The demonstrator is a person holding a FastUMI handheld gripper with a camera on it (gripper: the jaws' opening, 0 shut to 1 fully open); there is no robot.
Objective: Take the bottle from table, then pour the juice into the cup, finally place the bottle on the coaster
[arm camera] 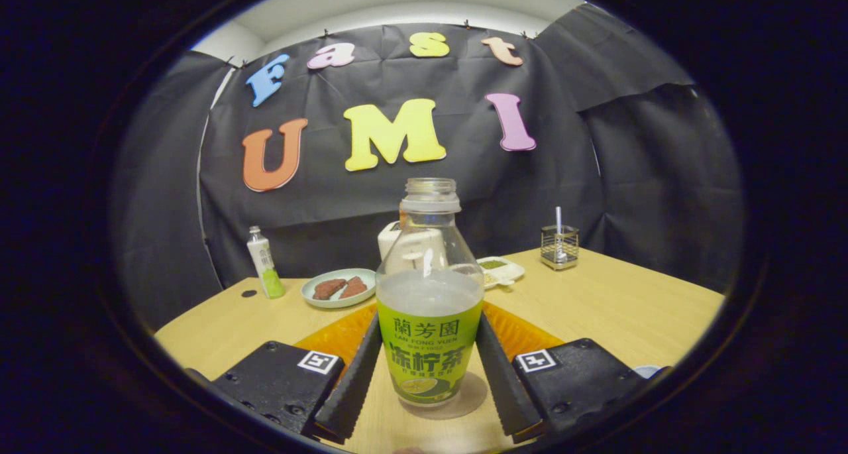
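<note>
An uncapped clear bottle (429,321) with a green label stands upright on the wooden table (616,308), holding pale liquid up to the top of the label. A round brownish disc (472,398) shows under its base; whether this is the coaster or a shadow I cannot tell. My gripper (429,368) has the bottle between its fingers, and both fingertips (366,361) lie against the bottle's sides. A white vessel (405,245) stands right behind the bottle, mostly hidden by it.
An orange mat (338,338) lies under and beyond the fingers. Further back stand a small green-and-white bottle (265,262), a plate with brown pieces (339,287), a white dish (500,270) and a wire holder (558,245). A pale rim (646,371) peeks out by the right finger mount.
</note>
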